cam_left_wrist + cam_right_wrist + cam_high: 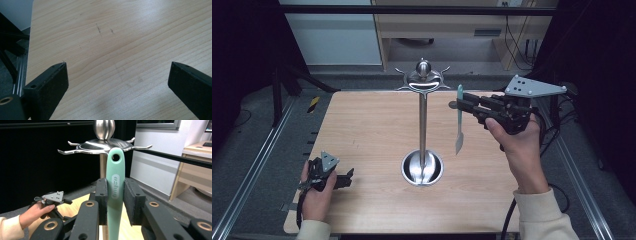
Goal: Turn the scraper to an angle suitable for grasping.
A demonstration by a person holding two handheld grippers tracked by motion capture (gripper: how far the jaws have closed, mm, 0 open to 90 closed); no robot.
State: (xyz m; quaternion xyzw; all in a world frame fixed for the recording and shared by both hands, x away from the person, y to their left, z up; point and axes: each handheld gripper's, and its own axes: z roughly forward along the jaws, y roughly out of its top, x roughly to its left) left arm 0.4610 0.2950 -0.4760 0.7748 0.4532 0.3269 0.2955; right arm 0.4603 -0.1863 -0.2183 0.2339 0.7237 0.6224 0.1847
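The right gripper [460,105] is clamped on the handle of a mint-green utensil [115,192], which hangs upright above the table [362,130], just beside the hooks of the steel stand [423,125]. The hole at the handle's end is near one hook, not on it. The stand's round base dish [412,172] holds nothing but the pole. The left gripper [347,179] rests low at the table's near left corner, its jaws wide apart with nothing between them.

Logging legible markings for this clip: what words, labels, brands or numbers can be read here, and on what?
One marking: a white oval label with raised letters on the green utensil handle, running lengthwise, too blurred to read with confidence.
Metal hook stand: no text.
Wooden table: faint scuffs, no writing.
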